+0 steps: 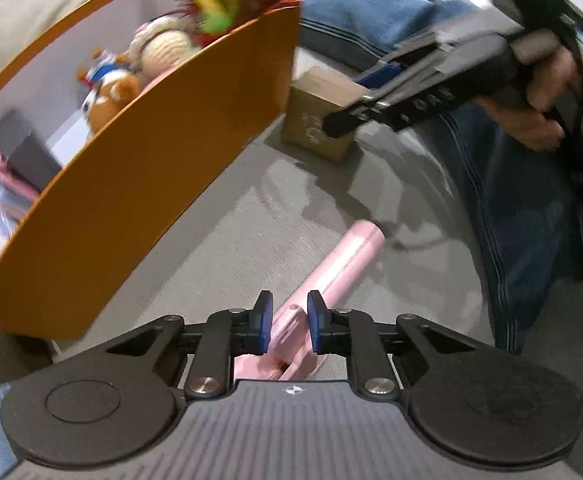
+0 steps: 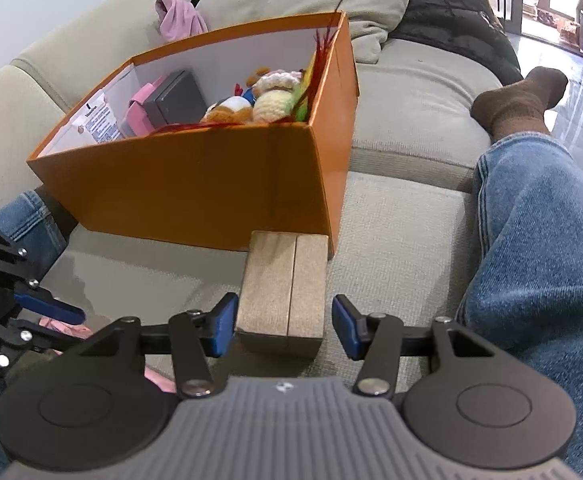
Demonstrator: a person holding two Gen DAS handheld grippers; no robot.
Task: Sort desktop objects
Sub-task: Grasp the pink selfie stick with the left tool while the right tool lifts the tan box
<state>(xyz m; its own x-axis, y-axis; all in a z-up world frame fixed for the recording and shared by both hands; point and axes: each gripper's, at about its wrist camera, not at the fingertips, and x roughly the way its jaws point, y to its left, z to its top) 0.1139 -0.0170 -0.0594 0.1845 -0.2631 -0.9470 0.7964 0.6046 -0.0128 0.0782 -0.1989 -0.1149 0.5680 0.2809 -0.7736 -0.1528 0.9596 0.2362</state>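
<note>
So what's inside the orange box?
The orange box holds stuffed toys, a grey case, a pink item, red feathers and a printed sheet. Anything beneath them is covered.

Open sofa cushion [image 2: 403, 240] btwn orange box [image 2: 195, 196] and denim leg [image 2: 539, 240]: passable. Box wall blocks far-left side; top open but crowded w/ plush toys [image 2: 259, 100]. Small tan box [image 2: 283, 292] touching orange box's near corner, narrows lane. Pink tube [image 1: 343, 264] lying across bare cushion near leg.
</note>
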